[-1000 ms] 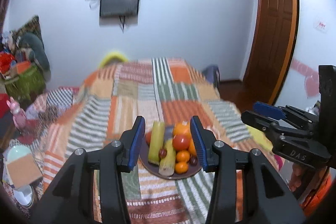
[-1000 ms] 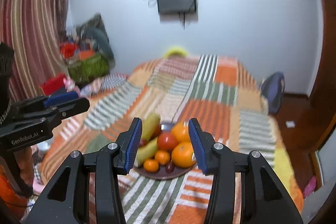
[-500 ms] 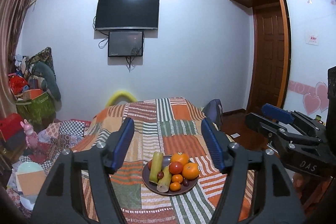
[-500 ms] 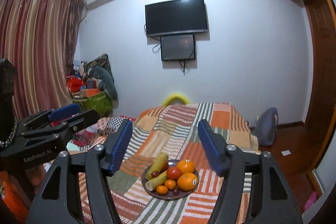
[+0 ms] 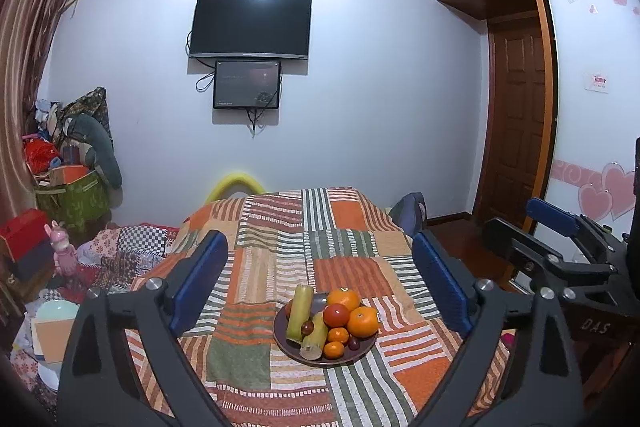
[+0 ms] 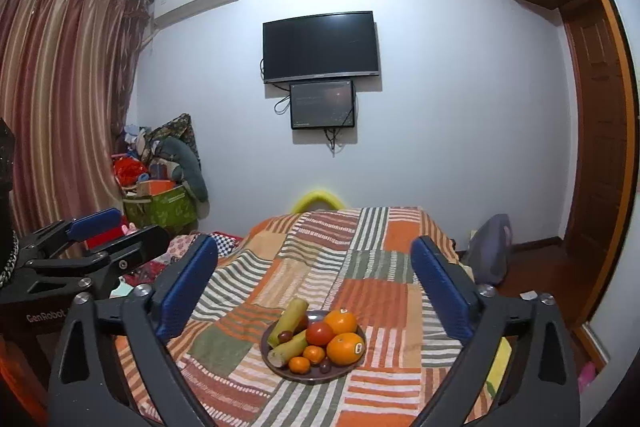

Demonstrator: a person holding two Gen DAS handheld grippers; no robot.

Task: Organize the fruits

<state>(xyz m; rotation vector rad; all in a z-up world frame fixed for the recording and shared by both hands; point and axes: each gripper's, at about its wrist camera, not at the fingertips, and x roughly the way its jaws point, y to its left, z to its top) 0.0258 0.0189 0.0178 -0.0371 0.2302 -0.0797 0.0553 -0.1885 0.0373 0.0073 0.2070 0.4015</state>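
Note:
A dark round plate of fruit sits on the striped patchwork bedspread. It holds two yellow-green cane pieces, two large oranges, a red tomato, small tangerines and dark grapes. My left gripper is open wide and empty, held above and short of the plate. My right gripper is open wide and empty too, beside it. Each shows at the edge of the other's view.
A TV and small screen hang on the far wall. A yellow arch peeks over the bed's far end. Clutter and a green box fill the left corner. A blue bag and wooden door stand right.
Both grippers have pulled back and up from the plate and opened wider. The plate now looks smaller and the whole room shows.

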